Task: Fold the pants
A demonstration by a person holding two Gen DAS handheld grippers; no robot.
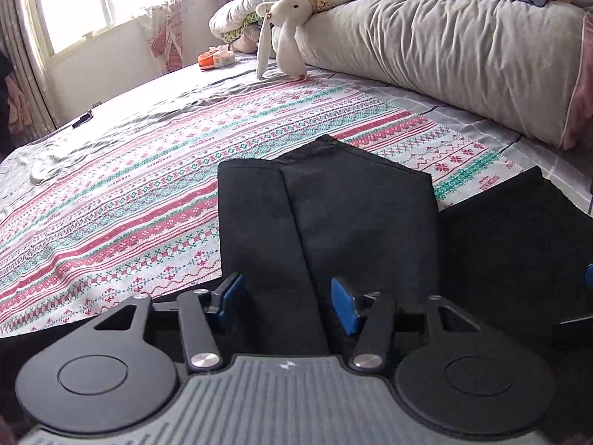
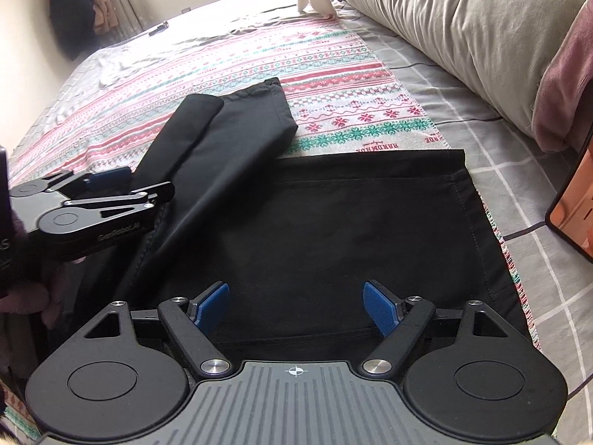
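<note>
Black pants (image 2: 326,230) lie on a patterned blanket (image 2: 296,63) on the bed. Their wide upper part is spread flat, and the legs (image 2: 229,137) are folded over it, slanting up to the left. My right gripper (image 2: 296,306) hovers open over the near edge of the wide part, with nothing between its blue pads. In the left wrist view the folded legs (image 1: 326,207) run away from my left gripper (image 1: 287,289), which is open above them; the pads do not press on the cloth. From the right wrist view the left gripper (image 2: 135,183) sits at the legs' left edge.
A rolled grey duvet (image 1: 463,52) lies along the right side of the bed, with a plush rabbit (image 1: 289,18) on its end. An orange packet (image 1: 217,58) and a small dark object (image 1: 83,118) lie farther off. A screen showing orange (image 2: 570,200) stands at the right.
</note>
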